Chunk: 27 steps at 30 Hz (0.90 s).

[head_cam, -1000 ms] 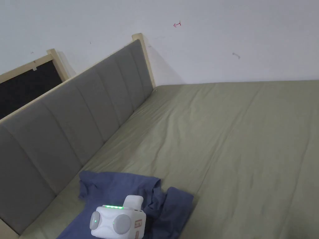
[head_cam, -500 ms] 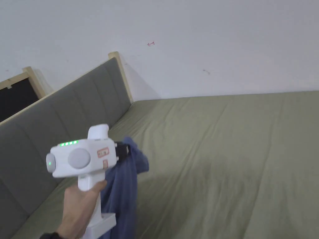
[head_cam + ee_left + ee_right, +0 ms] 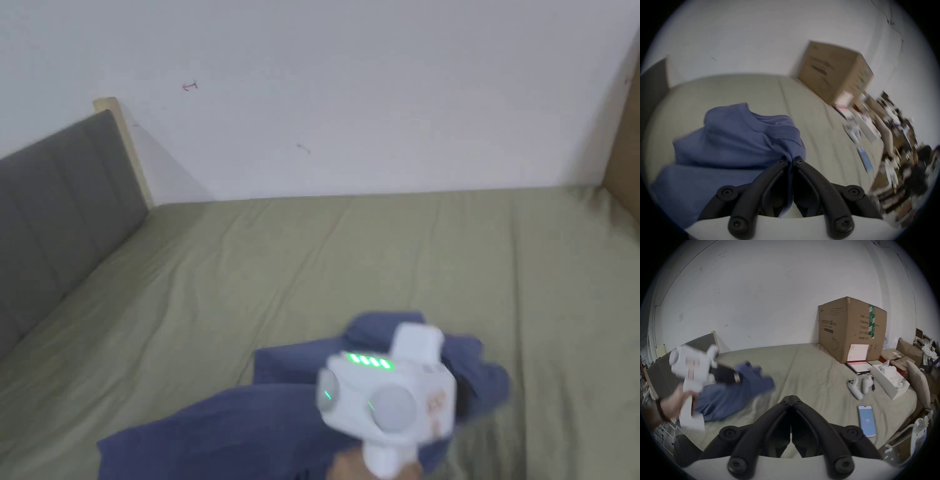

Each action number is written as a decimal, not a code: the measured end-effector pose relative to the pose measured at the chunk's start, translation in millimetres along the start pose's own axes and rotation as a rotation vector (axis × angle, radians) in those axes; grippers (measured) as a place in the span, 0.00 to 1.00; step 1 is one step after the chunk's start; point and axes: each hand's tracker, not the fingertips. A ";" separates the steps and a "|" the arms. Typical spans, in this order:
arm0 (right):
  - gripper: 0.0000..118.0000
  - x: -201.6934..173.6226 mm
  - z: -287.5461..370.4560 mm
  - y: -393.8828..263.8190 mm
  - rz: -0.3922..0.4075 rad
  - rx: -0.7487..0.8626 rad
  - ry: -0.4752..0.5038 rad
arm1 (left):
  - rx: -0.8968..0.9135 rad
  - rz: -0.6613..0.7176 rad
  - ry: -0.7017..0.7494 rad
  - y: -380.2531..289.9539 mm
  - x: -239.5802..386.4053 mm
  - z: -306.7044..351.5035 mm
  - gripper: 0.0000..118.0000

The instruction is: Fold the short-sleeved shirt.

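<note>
Blue short-sleeved shirt (image 3: 262, 425) lies bunched on the bed (image 3: 375, 250), on the olive sheet, roughly mid-bed between the grey headboard (image 3: 56, 187) and the cardboard box (image 3: 851, 327). Part of it lies flat on the sheet, the end toward the box is pulled up into a rumpled hump.

Left gripper (image 3: 790, 160) is clenched on the shirt: both black jaws are pressed together with a fold of blue cloth pinched between the tips, cloth also trailing down between the jaws. In the head view its white body (image 3: 387, 400) sits over the shirt, green lights on top, blurred. In the right gripper view a hand (image 3: 674, 402) grips its handle on the headboard side of the shirt, a dark band on the wrist.

Right gripper (image 3: 791, 400) is closed on nothing, jaw tips touching, held above bare sheet, well apart from the shirt and on its box side.

The box stands on the bed against the white wall. Near the box lie a phone (image 3: 867, 420) face up, two white controllers (image 3: 859, 386), a white tissue box (image 3: 890, 379) and a flat red-and-white box (image 3: 857, 366).
</note>
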 end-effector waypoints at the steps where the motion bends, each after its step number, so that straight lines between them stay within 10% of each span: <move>1: 0.00 4.8 3.5 -0.6 0.002 -0.001 -0.015 | -0.056 -0.020 -0.036 -22.3 20.7 -12.5 0.03; 12: 0.00 17.0 14.6 -6.1 -0.010 -0.017 -0.051 | -0.211 -0.183 -0.181 -162.1 158.0 -28.2 0.03; 16: 0.00 14.6 14.3 -8.3 -0.024 -0.017 -0.018 | -0.154 -0.056 -0.282 -133.2 124.0 -2.5 0.52; 27: 0.00 5.5 12.8 -2.2 0.057 0.008 0.017 | 0.331 -0.208 0.342 -68.5 -5.3 218.9 0.52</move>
